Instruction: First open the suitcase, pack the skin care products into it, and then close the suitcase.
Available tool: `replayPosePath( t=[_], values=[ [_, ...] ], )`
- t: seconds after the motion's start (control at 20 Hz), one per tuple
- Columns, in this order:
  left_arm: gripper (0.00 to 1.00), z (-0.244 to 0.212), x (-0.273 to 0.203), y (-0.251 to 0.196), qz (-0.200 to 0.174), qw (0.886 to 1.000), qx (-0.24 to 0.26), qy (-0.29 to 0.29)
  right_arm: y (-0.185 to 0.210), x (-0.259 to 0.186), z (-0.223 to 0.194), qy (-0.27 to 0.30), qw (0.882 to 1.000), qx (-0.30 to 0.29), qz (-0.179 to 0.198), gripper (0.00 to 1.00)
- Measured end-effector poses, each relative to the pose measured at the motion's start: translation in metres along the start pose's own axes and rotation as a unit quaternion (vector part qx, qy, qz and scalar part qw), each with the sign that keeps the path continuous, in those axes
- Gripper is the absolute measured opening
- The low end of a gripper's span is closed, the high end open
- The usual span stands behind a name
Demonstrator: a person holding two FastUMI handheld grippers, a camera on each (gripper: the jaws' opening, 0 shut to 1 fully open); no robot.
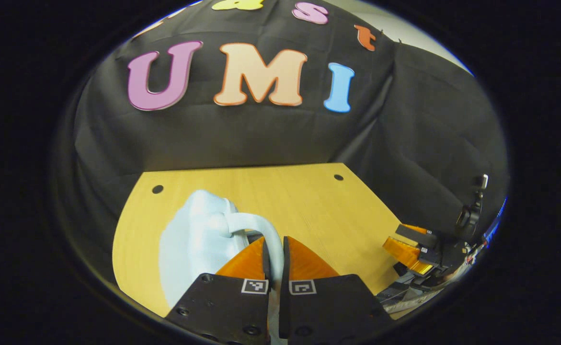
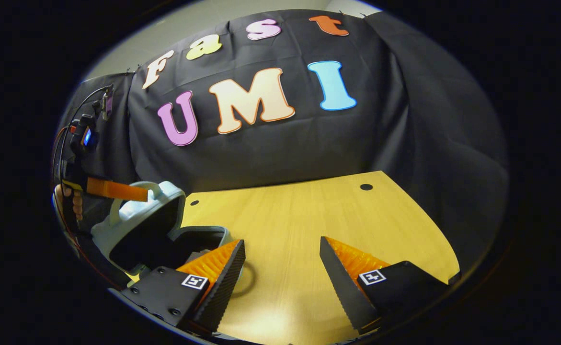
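Tongs [image 1: 275,258] pinching curved handle [image 1: 261,227], smooth suitcase [image 1: 194,239]

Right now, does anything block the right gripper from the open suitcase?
Nothing visible. The left gripper holds the lid up by its handle; only bare table separates the right gripper from the suitcase base.
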State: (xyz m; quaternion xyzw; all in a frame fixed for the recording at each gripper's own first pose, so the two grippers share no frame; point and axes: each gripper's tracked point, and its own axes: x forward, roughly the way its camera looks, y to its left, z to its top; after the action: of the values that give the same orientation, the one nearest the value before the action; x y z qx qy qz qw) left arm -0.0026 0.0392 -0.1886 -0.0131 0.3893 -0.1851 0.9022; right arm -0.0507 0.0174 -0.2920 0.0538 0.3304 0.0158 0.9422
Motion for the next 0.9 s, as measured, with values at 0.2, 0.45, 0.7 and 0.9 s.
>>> replayPosePath(
  t=[0.2,0.45,0.7,0.9],
  values=[
    [0.01,-0.037,0.036,-0.021,-0.02,0.999,0.002,0.039,-0.021,-0.012,-0.002,0.001,1.0,-0.003,-0.017,0.98],
    [0.02,-0.069,0.071,-0.039,-0.02,0.997,0.002,0.074,-0.045,-0.026,-0.004,0.003,0.999,-0.008,-0.034,0.98],
    [0.03,-0.101,0.098,-0.047,-0.013,0.994,0.005,0.11,-0.071,-0.037,-0.005,0.004,0.999,-0.001,-0.054,0.98],
    [0.1,-0.13,0.108,-0.06,-0.015,0.99,-0.032,0.133,-0.081,-0.041,-0.001,0.001,0.998,0.0,-0.058,0.98]
  ],
)
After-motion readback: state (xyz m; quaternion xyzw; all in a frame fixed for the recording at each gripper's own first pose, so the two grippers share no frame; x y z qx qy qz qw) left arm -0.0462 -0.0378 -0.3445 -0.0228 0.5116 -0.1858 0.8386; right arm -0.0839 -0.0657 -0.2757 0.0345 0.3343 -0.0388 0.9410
